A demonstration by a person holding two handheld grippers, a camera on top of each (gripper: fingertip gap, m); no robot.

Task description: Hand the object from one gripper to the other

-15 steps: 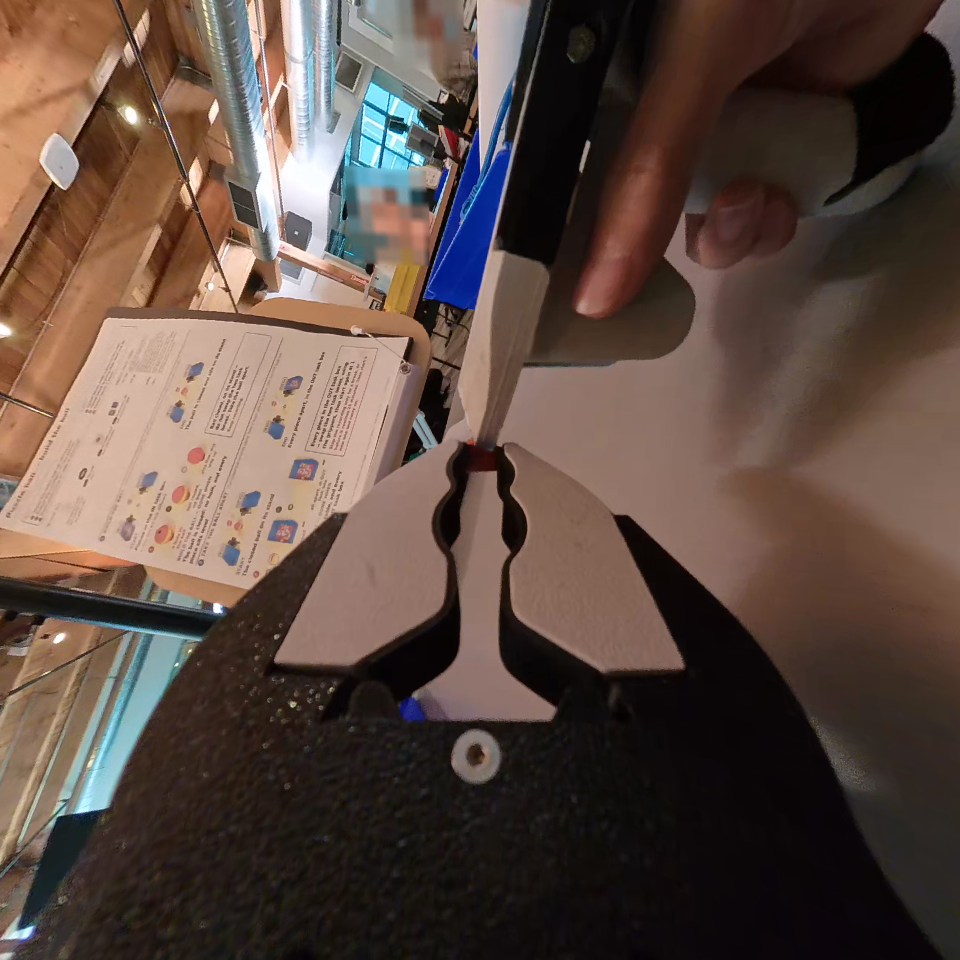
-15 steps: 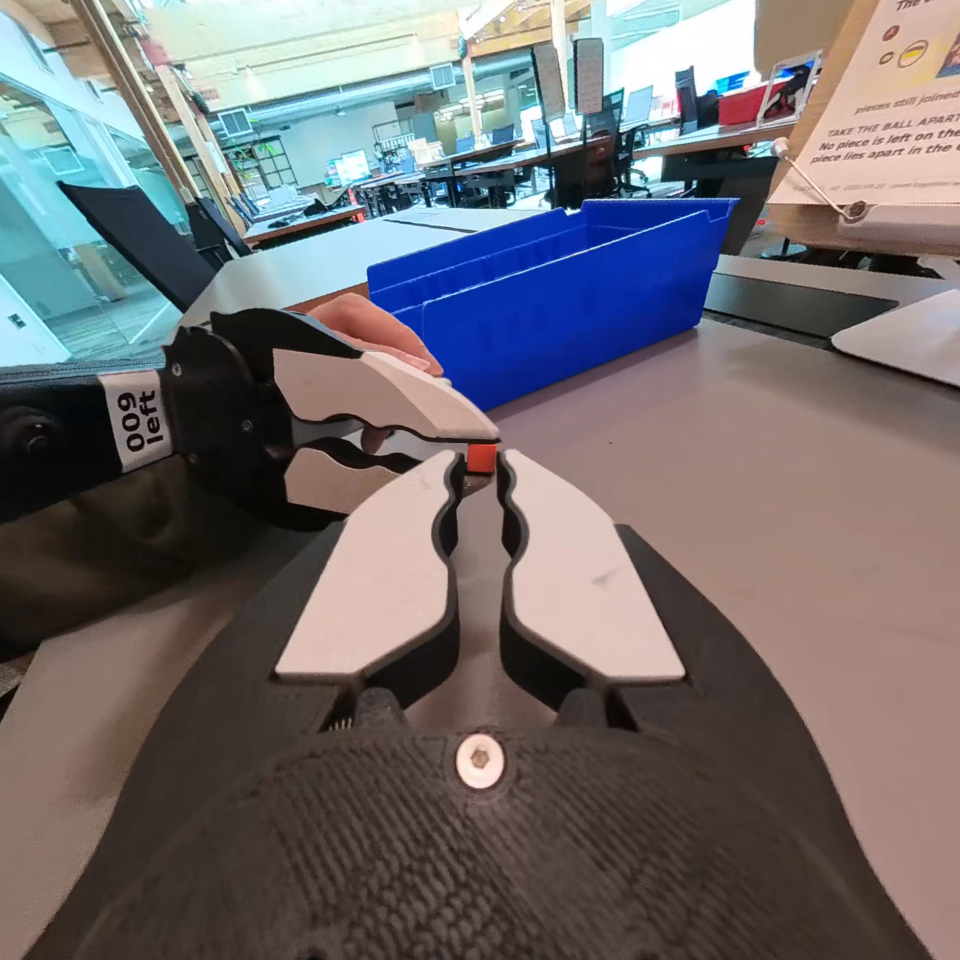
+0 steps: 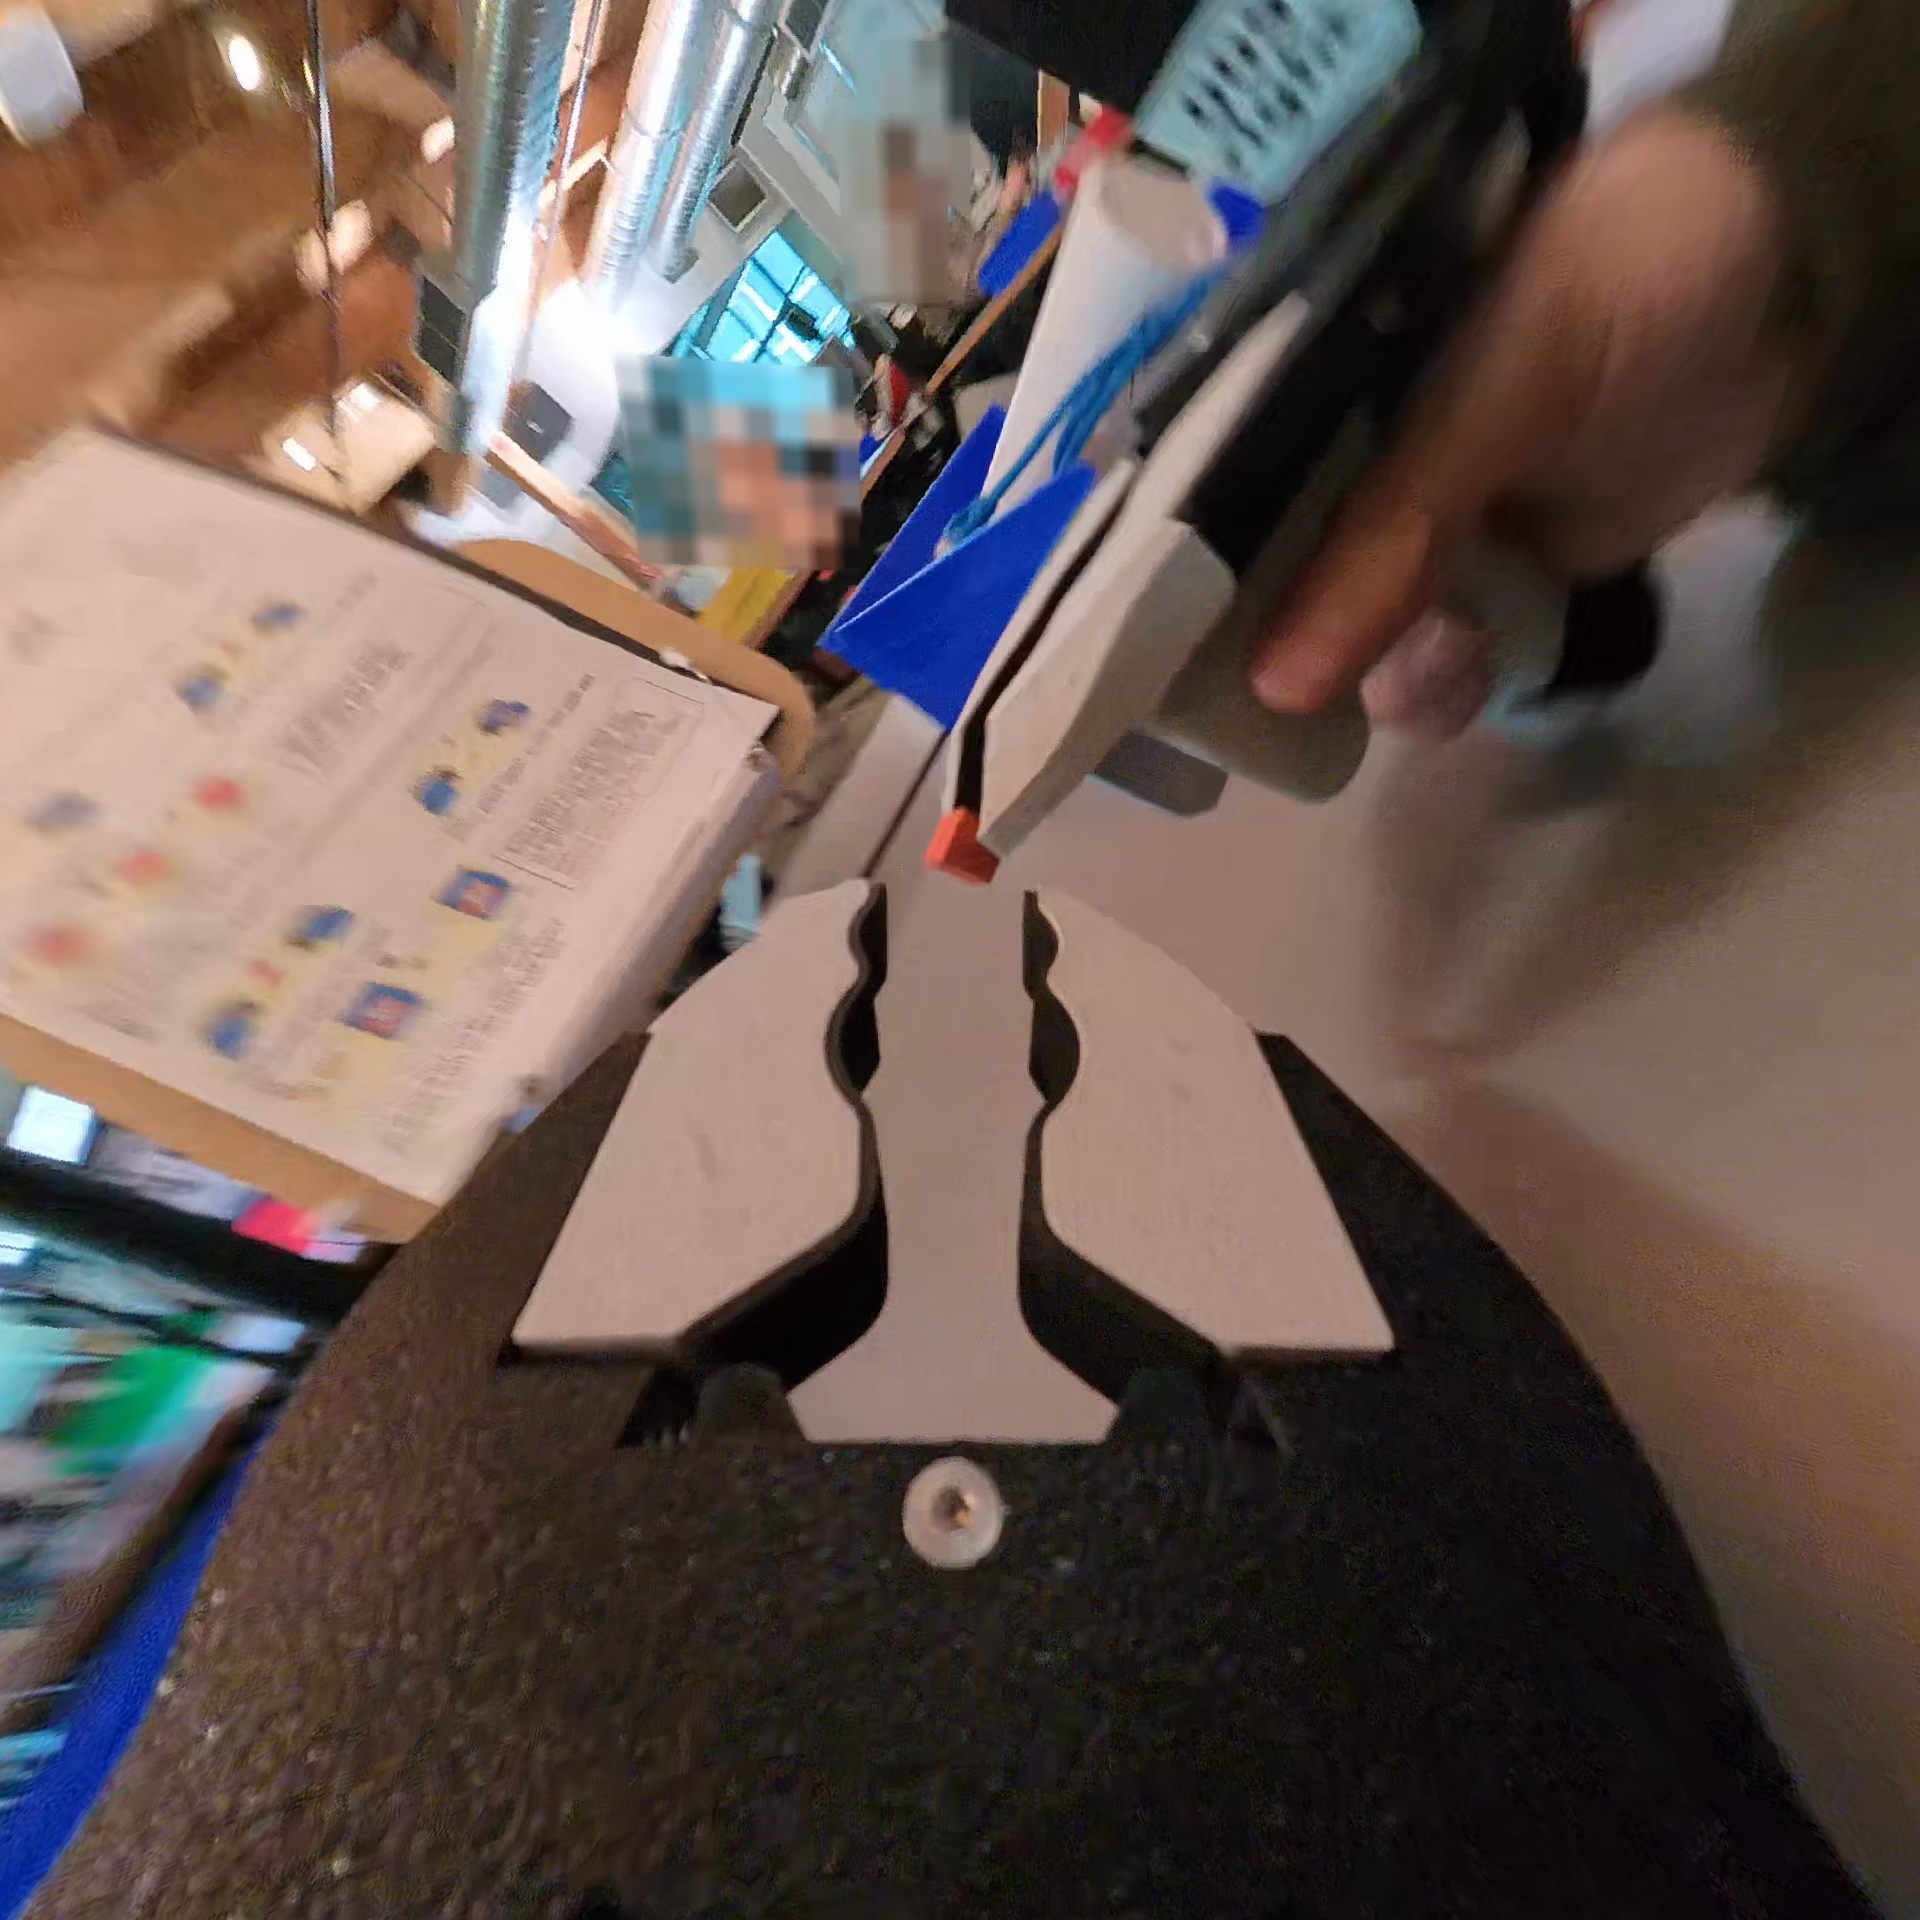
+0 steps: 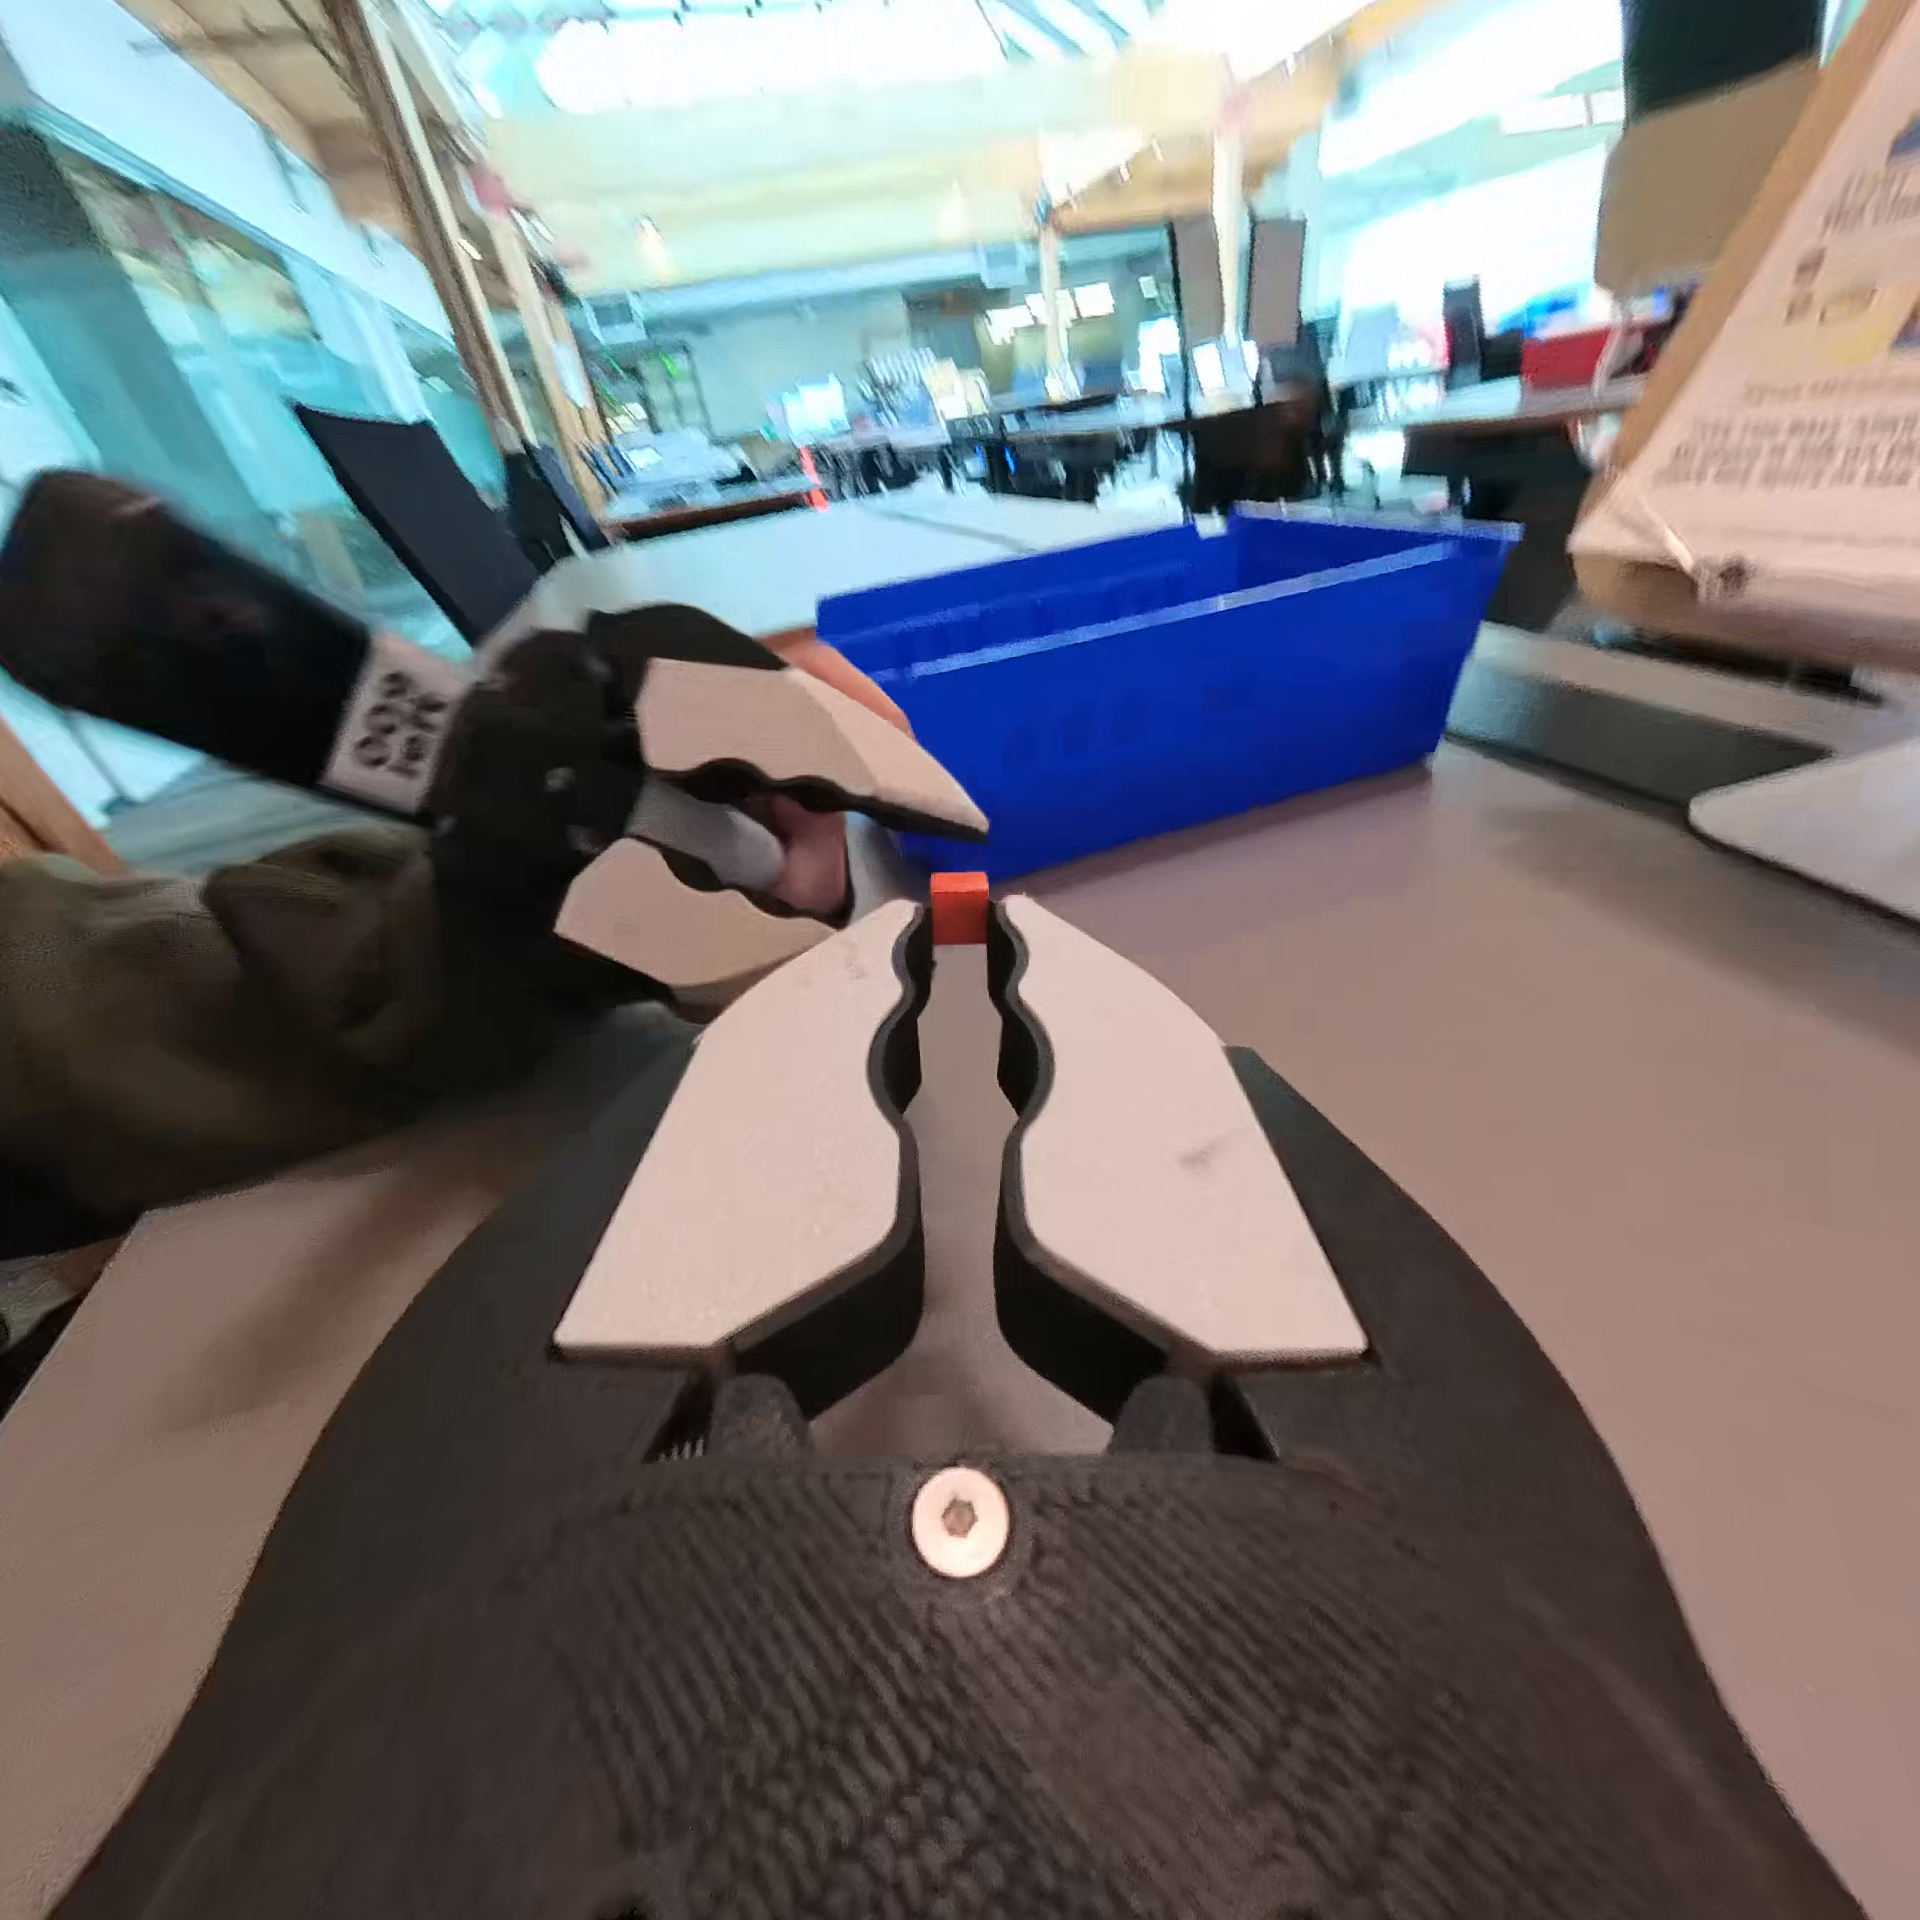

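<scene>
The small red cube point(image 3: 962, 847) sits just above the centre of the left wrist view, pinched at the tips of the right gripper point(image 3: 971, 831), which a hand point(image 3: 1538, 436) holds at the upper right, while the left gripper point(image 3: 954, 904) in the foreground has its fingers spread with only grey table point(image 3: 1558, 1143) between them. In the right wrist view the cube point(image 4: 958, 907) is near the centre, clamped between the right gripper's point(image 4: 958, 914) fingertips, and the left gripper point(image 4: 914, 873) at the middle left is spread apart, close to the cube but not touching it, with a blue bin point(image 4: 1174, 665) behind on the table point(image 4: 1507, 1039).
</scene>
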